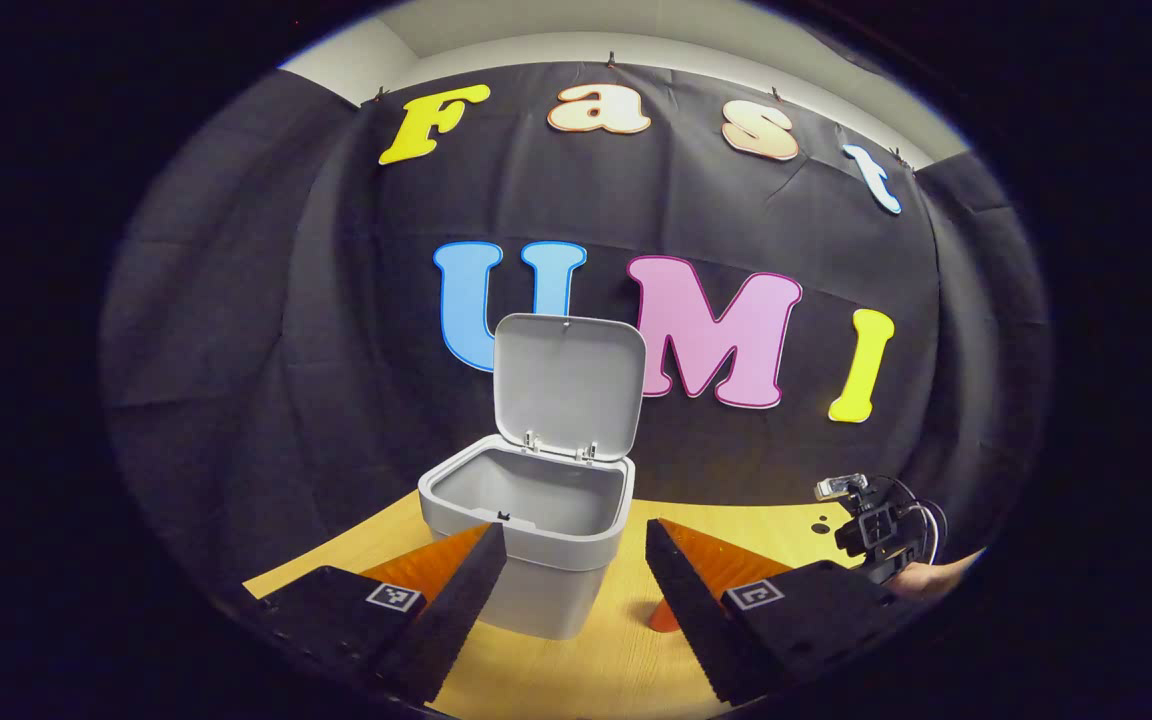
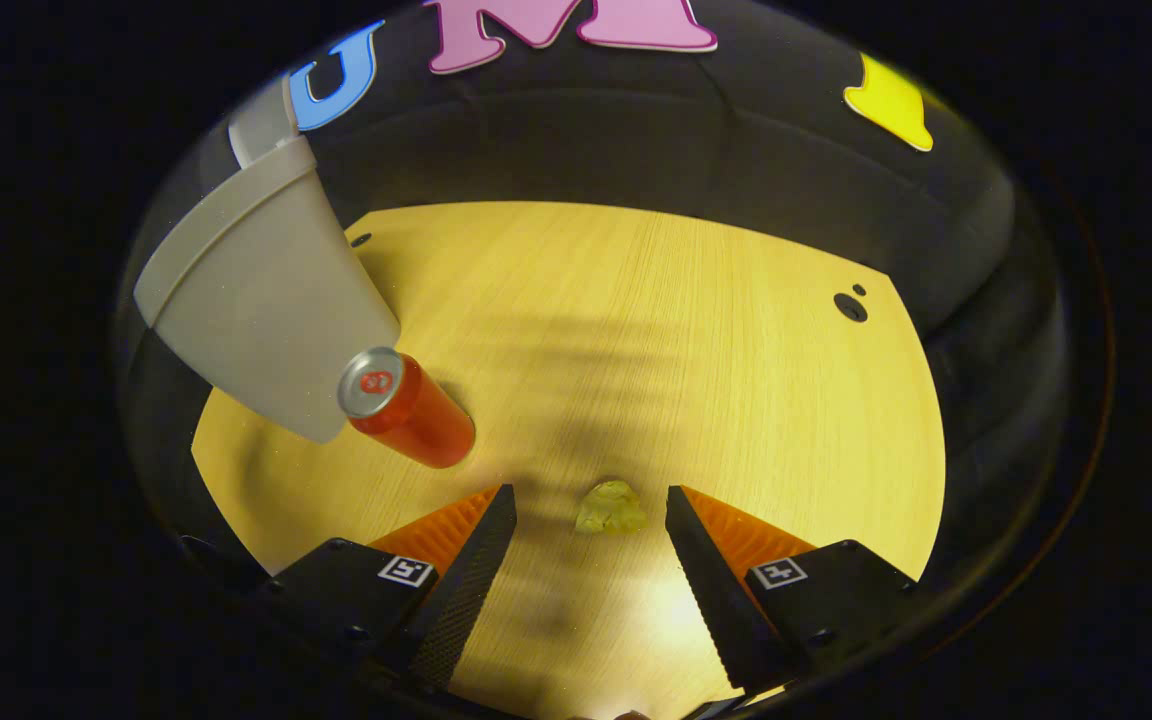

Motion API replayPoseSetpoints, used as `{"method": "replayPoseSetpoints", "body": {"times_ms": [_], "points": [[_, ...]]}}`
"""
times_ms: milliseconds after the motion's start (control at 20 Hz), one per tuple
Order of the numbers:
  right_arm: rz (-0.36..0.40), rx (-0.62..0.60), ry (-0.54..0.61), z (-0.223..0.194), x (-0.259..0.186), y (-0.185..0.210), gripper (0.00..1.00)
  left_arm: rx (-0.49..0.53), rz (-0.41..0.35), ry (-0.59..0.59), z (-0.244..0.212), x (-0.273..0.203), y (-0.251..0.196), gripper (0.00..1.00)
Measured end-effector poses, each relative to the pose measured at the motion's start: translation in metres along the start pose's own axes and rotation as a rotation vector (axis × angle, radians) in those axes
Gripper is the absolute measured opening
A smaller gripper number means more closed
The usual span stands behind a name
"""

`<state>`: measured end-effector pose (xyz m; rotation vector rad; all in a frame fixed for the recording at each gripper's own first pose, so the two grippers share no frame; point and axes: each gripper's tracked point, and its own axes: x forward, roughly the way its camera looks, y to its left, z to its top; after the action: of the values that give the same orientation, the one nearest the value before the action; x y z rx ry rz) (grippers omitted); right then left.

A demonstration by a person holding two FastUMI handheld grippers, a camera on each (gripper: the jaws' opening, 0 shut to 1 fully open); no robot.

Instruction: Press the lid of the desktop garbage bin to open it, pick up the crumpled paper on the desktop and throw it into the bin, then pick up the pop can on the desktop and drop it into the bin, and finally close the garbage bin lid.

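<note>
With the lid (image 1: 568, 380) upright and the bin (image 1: 526, 520) open, lower the right gripper (image 2: 588, 530) straight down so its spread, empty jaws straddle the paper (image 2: 611, 507), then close squarely to avoid nudging it. The can (image 2: 408, 408) stands at ten o'clock from the paper, against the bin. The left gripper (image 1: 574, 570) is level, aimed at the bin, jaws apart and empty.
</note>
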<state>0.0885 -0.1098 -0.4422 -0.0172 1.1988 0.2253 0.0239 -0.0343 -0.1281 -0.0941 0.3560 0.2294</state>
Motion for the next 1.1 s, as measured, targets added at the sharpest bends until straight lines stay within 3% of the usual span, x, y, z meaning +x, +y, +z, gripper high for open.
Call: {"method": "replayPoseSetpoints", "body": {"times_ms": [350, 450, 700, 850, 950, 1100], "points": [[-0.038, 0.029, 0.140, -0.029, 0.046, -0.015, 0.99, 0.065, 0.010, 0.001, 0.002, 0.005, -0.003, 0.95], [-0.015, 0.054, 0.170, -0.035, 0.053, -0.014, 0.96, 0.052, 0.021, -0.009, 0.005, 0.005, -0.002, 0.95], [-0.038, 0.054, 0.152, -0.034, 0.058, -0.021, 0.90, 0.047, 0.020, -0.008, 0.005, 0.007, -0.010, 0.95], [-0.050, 0.027, 0.158, -0.036, 0.057, -0.024, 0.73, 0.061, 0.009, -0.005, 0.004, 0.006, -0.015, 0.95], [-0.049, 0.021, 0.162, -0.036, 0.057, -0.025, 0.40, 0.067, 0.000, -0.011, 0.007, 0.005, -0.017, 0.95], [-0.048, 0.025, 0.154, -0.035, 0.053, -0.022, 0.42, 0.079, -0.022, -0.005, 0.006, 0.005, -0.018, 0.95]]}}
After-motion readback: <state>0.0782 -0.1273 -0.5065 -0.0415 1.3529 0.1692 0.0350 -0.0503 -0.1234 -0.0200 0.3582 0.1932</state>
